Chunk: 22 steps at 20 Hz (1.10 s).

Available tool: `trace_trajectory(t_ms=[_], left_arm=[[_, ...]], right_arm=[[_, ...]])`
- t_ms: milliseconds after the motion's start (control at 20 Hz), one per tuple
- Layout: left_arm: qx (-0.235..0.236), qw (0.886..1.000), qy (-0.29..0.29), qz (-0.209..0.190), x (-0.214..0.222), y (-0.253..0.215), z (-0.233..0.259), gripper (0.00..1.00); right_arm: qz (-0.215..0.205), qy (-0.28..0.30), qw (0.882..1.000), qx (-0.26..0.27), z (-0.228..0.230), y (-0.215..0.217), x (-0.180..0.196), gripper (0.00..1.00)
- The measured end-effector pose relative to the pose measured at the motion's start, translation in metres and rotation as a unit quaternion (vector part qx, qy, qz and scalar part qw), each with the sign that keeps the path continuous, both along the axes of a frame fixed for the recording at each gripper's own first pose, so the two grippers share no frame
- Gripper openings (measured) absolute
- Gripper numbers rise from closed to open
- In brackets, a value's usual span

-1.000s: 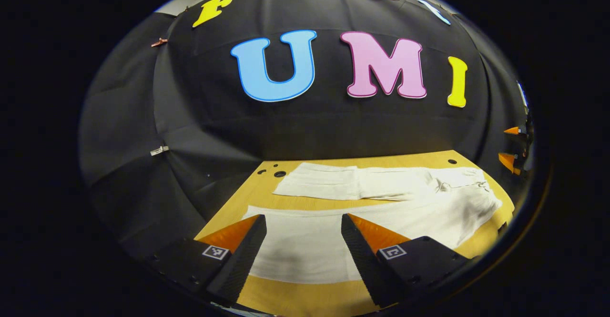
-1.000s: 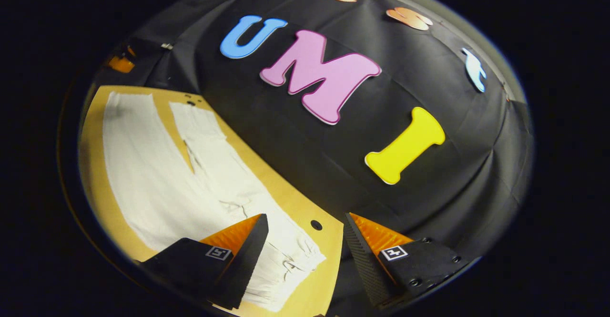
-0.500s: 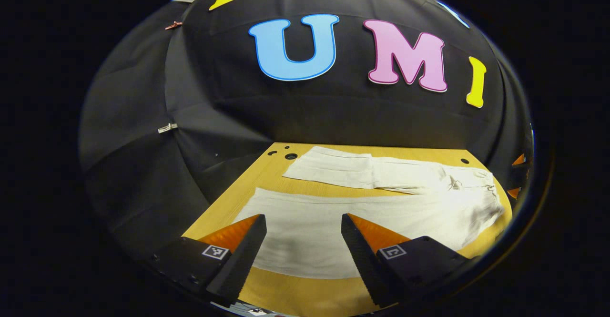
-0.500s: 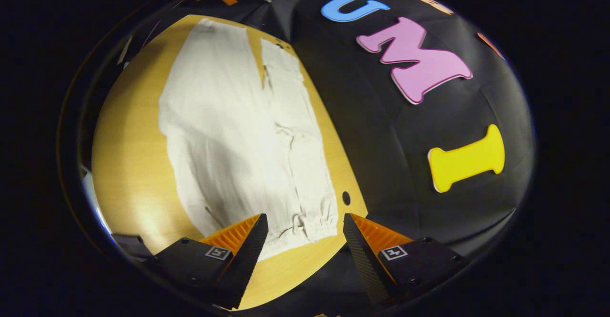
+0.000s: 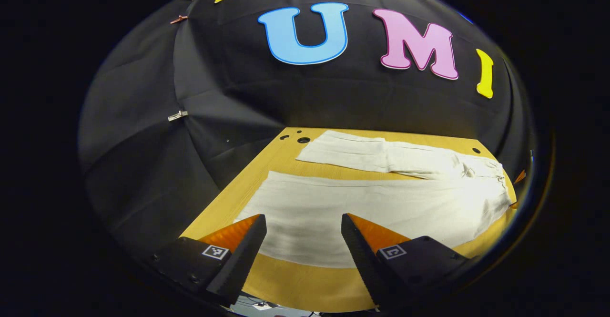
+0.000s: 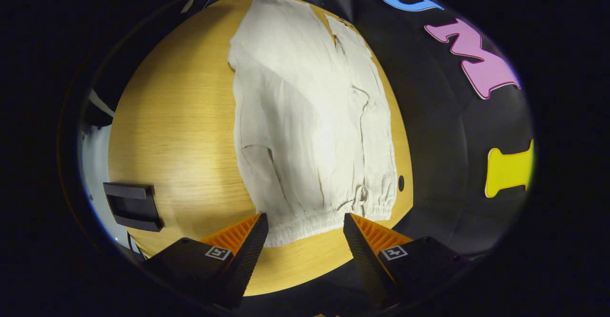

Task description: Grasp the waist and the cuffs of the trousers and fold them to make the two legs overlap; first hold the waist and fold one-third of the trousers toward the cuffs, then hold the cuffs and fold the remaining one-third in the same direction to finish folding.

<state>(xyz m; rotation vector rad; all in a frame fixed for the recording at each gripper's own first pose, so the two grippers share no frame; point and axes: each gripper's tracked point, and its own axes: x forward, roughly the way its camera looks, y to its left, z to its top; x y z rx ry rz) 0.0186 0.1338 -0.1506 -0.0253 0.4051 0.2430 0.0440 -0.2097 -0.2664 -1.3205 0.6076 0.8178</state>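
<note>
Trousers (image 5: 362, 207) lie flat on the table (image 6: 176, 131), legs apart; left gripper (image 5: 303, 250) and right gripper (image 6: 305, 248) hover spread, empty.

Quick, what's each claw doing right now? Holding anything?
Left gripper: open, holding nothing, above a trouser leg.
Right gripper: open, holding nothing, above the waistband.

White trousers (image 5: 381, 202) spread flat on wooden table (image 6: 176, 131), unfolded. Legs parted in narrow V, cuffs (image 5: 267, 212) at left, gathered elastic waist (image 6: 329, 217) at right. Fabric lightly creased near waist.
</note>
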Motion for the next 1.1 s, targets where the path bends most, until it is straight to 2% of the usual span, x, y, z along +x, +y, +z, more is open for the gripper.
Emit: trace_trajectory(t_ms=[100,200,250,300,450,600,700,750,800,850,900,1000,1050,1100], left_arm=[[0.0,1.0,0.004,0.011,-0.004,0.007,-0.003,0.98],[-0.011,1.0,0.004,0.029,-0.009,0.015,-0.006,0.98],[-0.017,0.999,0.006,0.039,-0.012,0.019,-0.009,0.98],[-0.018,0.999,0.011,0.05,-0.016,0.027,-0.013,0.98],[0.014,0.997,0.027,0.077,-0.025,0.054,-0.025,0.99],[0.04,0.994,0.05,0.089,-0.035,0.077,-0.038,0.99],[0.039,0.993,0.06,0.099,-0.041,0.088,-0.048,0.98],[0.037,0.992,0.067,0.105,-0.043,0.095,-0.054,0.98],[0.05,0.99,0.071,0.113,-0.048,0.103,-0.055,0.98],[0.077,0.987,0.071,0.119,-0.05,0.115,-0.055,0.99],[0.103,0.984,0.079,0.12,-0.048,0.127,-0.056,0.99],[0.14,0.98,0.099,0.101,-0.046,0.141,-0.066,0.98],[0.157,0.978,0.114,0.079,-0.043,0.147,-0.072,0.99],[0.184,0.973,0.12,0.066,-0.039,0.156,-0.072,0.98]], right_arm=[[0.016,0.019,0.999,-0.026,-0.015,-0.004,-0.004,0.97],[0.037,0.0,0.999,-0.031,-0.013,-0.001,0.002,0.96],[0.032,0.001,0.999,-0.031,-0.014,-0.003,0.004,0.93],[0.024,0.004,0.999,-0.027,-0.017,-0.004,0.006,0.95],[0.006,-0.015,0.999,-0.031,-0.013,-0.01,0.019,0.95],[0.017,-0.048,0.997,-0.058,-0.016,-0.013,0.029,0.94],[0.027,-0.057,0.995,-0.074,-0.022,-0.011,0.032,0.87],[0.028,-0.061,0.994,-0.082,-0.025,-0.011,0.034,0.74],[0.027,-0.062,0.994,-0.091,-0.026,-0.011,0.034,0.65],[0.021,-0.058,0.993,-0.097,-0.027,-0.01,0.034,0.51],[0.008,-0.051,0.994,-0.098,-0.03,-0.013,0.036,0.47],[-0.013,-0.036,0.995,-0.091,-0.031,-0.013,0.038,0.41],[-0.024,-0.027,0.996,-0.083,-0.033,-0.011,0.038,0.27],[-0.039,-0.017,0.996,-0.078,-0.034,-0.012,0.039,0.26]])
